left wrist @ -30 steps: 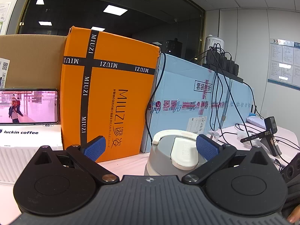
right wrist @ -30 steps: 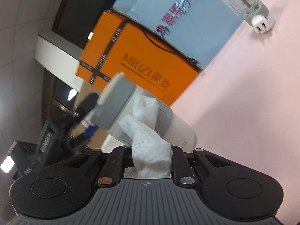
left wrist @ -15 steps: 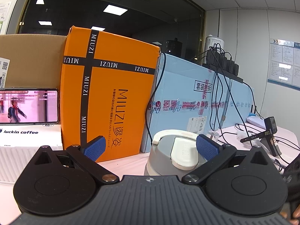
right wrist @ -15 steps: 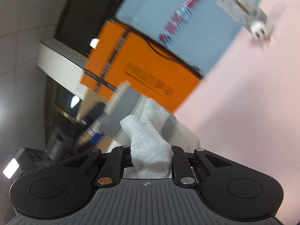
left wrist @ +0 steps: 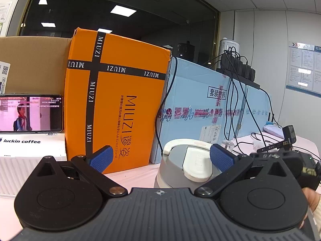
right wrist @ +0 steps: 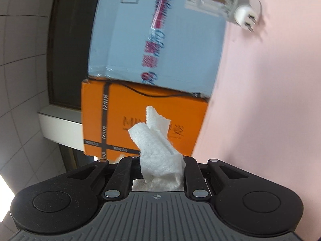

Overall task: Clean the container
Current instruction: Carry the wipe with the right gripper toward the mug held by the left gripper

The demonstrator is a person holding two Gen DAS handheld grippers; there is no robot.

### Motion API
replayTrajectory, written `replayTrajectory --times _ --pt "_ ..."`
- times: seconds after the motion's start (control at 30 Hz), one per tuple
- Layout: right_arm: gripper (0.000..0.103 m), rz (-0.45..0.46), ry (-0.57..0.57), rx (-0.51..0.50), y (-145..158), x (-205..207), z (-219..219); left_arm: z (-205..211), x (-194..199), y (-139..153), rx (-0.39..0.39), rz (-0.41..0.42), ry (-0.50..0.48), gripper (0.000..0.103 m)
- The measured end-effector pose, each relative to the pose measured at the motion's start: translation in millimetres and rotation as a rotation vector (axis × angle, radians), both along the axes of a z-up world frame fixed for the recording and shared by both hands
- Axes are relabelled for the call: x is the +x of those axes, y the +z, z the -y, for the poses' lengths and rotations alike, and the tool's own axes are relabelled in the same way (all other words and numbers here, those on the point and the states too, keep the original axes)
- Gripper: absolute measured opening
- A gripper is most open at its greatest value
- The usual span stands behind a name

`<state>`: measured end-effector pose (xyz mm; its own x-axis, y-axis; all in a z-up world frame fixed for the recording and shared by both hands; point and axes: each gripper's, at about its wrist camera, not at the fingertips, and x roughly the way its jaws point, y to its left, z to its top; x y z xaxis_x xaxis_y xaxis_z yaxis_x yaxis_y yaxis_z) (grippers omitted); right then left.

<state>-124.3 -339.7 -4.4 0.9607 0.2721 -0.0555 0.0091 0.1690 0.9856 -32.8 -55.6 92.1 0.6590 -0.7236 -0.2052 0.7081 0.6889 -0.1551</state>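
A grey container [left wrist: 174, 166] with a white flip lid stands on the pink table, in the left wrist view. My left gripper [left wrist: 160, 157] is open; the container sits by its right blue pad [left wrist: 221, 157], the left pad is well apart. My right gripper [right wrist: 158, 160] is shut on a crumpled white tissue [right wrist: 155, 138] that sticks out forward. The container does not show in the right wrist view. The right gripper's body [left wrist: 297, 164] shows at the right edge of the left wrist view.
An orange MIUZI box [left wrist: 116, 110] and a light blue box [left wrist: 200, 110] with cables stand behind the container. A phone [left wrist: 30, 113] playing video rests on a white luckin coffee box [left wrist: 30, 146]. A white plug adapter [right wrist: 240, 12] lies on the pink table [right wrist: 270, 100].
My right gripper with the tissue has swung away from the container, which has left its view. The left gripper and the container have stayed still.
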Motion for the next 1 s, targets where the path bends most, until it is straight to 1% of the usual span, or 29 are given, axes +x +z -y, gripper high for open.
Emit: replayTrajectory --times 0.3,0.37,0.43,0.5,0.53,0.57,0.63,0.73,0.83,1.0 --pt "0.014 -0.141 -0.001 -0.043 -20 4 -10 1 1 0 -0.001 -0.001 -0.001 0.103" --pt "0.014 -0.184 0.01 -0.068 -20 6 -13 1 1 0 0.0 -0.001 -0.001 0.103" --pt "0.014 -0.166 0.004 -0.077 -18 2 -13 1 1 1 0.001 0.0 0.001 0.103" --pt "0.01 -0.143 -0.003 -0.089 -13 -2 -13 1 1 1 0.001 0.001 0.001 0.103" --pt "0.011 -0.131 -0.007 -0.097 -10 -4 -13 1 1 1 0.001 0.0 0.0 0.103" --pt "0.011 -0.094 -0.008 -0.086 -8 -8 -12 1 1 1 0.0 0.0 0.001 0.103" --pt "0.011 -0.047 -0.005 -0.065 -6 -14 -11 1 1 0 -0.001 -0.001 0.0 0.103" --pt "0.011 0.007 0.003 -0.069 -1 -22 -11 2 1 0 -0.002 0.0 0.0 0.103" --pt "0.012 0.009 0.001 -0.093 -2 -26 -14 2 1 0 -0.001 0.001 0.001 0.103" --pt "0.012 -0.054 0.014 -0.088 -13 -29 -16 1 1 0 -0.003 0.0 0.001 0.103"
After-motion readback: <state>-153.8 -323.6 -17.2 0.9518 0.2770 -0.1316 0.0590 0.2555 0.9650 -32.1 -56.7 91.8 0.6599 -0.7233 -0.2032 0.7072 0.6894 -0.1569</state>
